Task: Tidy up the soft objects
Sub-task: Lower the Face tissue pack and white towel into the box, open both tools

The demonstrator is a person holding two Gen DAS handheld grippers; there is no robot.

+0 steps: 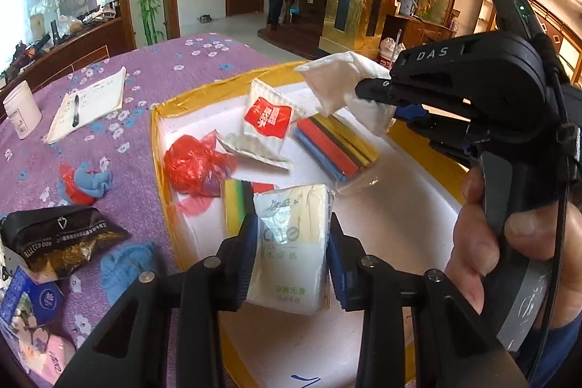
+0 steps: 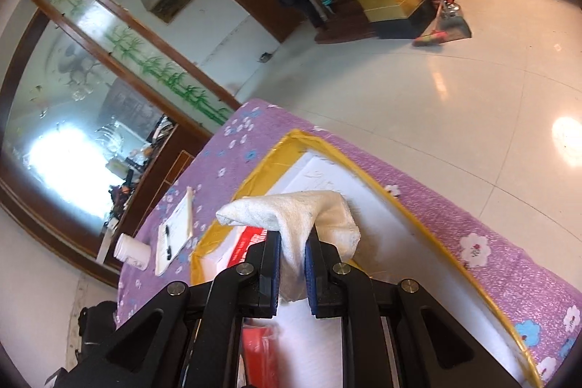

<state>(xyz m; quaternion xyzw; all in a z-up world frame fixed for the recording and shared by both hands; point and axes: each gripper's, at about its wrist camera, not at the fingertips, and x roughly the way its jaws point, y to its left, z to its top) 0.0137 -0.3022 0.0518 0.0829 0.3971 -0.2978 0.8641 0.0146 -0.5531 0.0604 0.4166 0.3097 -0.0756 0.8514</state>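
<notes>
1. White tissue pack (image 1: 291,242) sits clamped in the left gripper (image 1: 291,253) above the yellow-rimmed tray (image 1: 163,148).
2. Right gripper (image 2: 293,260) pinches a white cloth (image 2: 291,210) over the tray; each should be lowered into bare space before release.

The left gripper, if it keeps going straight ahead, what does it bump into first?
Probably the red plastic bag in the yellow-edged tray. The left gripper, holding a tissue pack, points there, though depth is uncertain.

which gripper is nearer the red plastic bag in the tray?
Left. The left gripper, shut on the tissue pack, sits just right of the red plastic bag; the right gripper, holding the white cloth, is higher, across the tray.
</notes>
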